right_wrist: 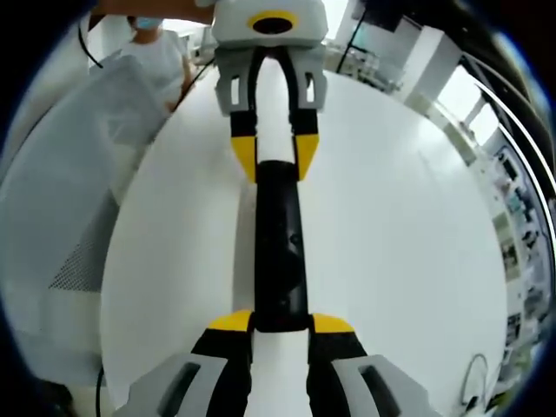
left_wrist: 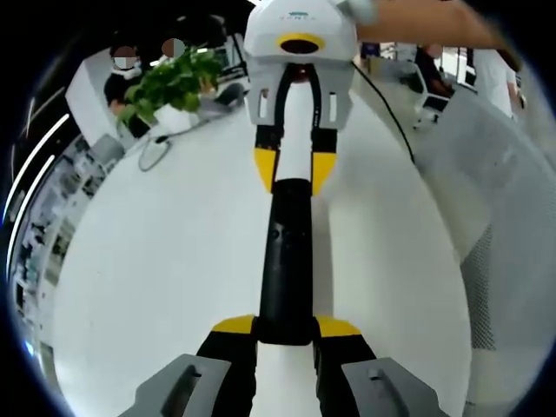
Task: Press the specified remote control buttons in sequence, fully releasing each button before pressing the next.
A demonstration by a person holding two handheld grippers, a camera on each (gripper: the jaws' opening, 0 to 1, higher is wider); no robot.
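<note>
Right now the black remote control (left_wrist: pixel 284 261) lies stretched between the two grippers, its long axis running straight from one to the other: the left gripper (left_wrist: pixel 283 326) has its yellow-tipped fingers (left_wrist: pixel 233 326) clamped on the near end, and the right gripper (right_wrist: pixel 281 323) grips the opposite end the same way, so neither is nearer and no fingertip is free for a button. Beneath it spreads the white round surface (left_wrist: pixel 156 269), bare around the remote. Farther off sit a potted plant (left_wrist: pixel 174 82), a coiled cable (left_wrist: pixel 152 152) and seated people at the office's edge.
</note>
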